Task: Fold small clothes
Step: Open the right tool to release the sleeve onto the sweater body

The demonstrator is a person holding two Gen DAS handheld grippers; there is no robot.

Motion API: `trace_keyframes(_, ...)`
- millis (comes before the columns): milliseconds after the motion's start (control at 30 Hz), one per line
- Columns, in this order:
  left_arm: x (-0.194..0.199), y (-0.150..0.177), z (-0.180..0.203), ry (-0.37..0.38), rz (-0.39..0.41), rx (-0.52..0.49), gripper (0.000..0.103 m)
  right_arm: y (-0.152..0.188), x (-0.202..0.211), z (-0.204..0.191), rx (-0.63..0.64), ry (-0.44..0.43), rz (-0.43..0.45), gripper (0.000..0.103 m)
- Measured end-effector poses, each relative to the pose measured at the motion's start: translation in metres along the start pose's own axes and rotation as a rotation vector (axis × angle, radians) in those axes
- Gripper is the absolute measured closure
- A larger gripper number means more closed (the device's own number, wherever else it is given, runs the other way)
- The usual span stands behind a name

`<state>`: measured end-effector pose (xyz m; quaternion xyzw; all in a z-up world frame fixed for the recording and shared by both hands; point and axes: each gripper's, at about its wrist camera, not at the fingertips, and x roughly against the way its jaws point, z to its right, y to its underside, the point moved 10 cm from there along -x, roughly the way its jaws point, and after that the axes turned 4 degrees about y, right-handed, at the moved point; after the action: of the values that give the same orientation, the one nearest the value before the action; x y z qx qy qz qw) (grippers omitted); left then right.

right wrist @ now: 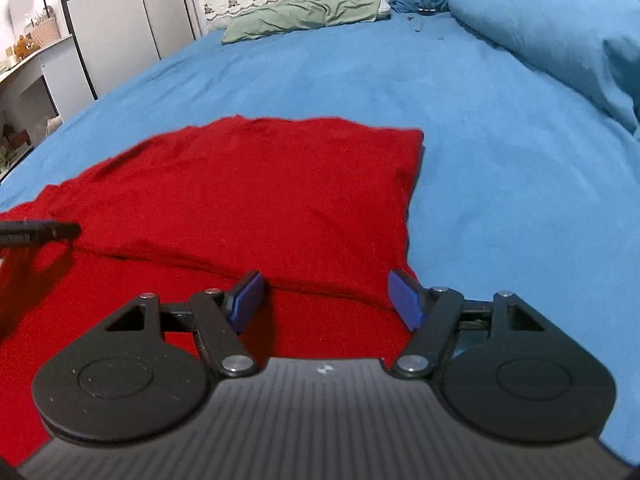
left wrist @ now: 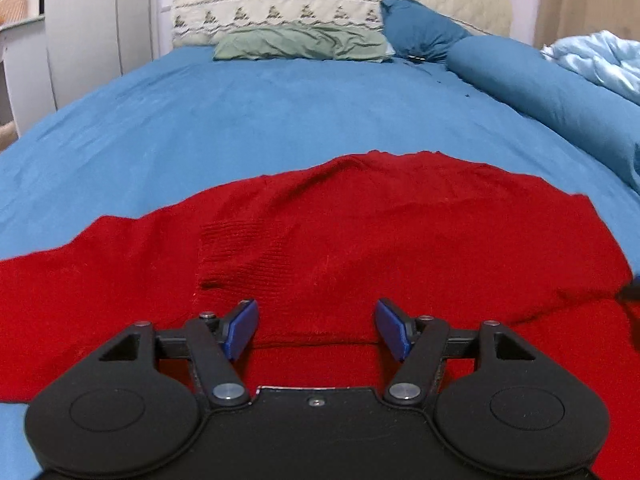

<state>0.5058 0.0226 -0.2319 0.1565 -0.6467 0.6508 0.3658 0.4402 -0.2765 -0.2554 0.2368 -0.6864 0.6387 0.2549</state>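
A blue bed sheet [left wrist: 280,112] fills the room's foreground, and the red knit sweater [left wrist: 360,240] lies flat at its near edge. Left gripper [left wrist: 316,330] and right gripper [right wrist: 328,300] hover over it, jaws apart, empty. Soft, limp, light knit; best pinched at the near fold edge.

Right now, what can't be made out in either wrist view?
- Red knit sweater: near hem hidden by left gripper; left sleeve cut by the frame.
- Right view: its near part lies under right gripper.
- Shelf items: too small.
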Motion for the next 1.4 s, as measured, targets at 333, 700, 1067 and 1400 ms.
trace_keyframes(333,-0.009,0.002,0.007,0.045,-0.036,0.025,0.013,-0.076,-0.072,0.005,-0.177,0.035,0.056,0.008)
trace_keyframes(700,0.025,0.007,0.008,0.04,-0.003,-0.059,0.013,-0.088,-0.079,0.012,-0.131,0.08,0.025,0.008)
trace_keyframes(1067,0.169,-0.039,-0.087,-0.016,0.13,0.183,0.011,-0.138,0.06,-0.08,0.075,-0.081,0.189,0.0)
trace_keyframes(1400,0.215,-0.02,-0.278,-0.285,0.146,0.383,0.013,-0.124,0.07,-0.168,0.135,-0.21,0.118,0.0)
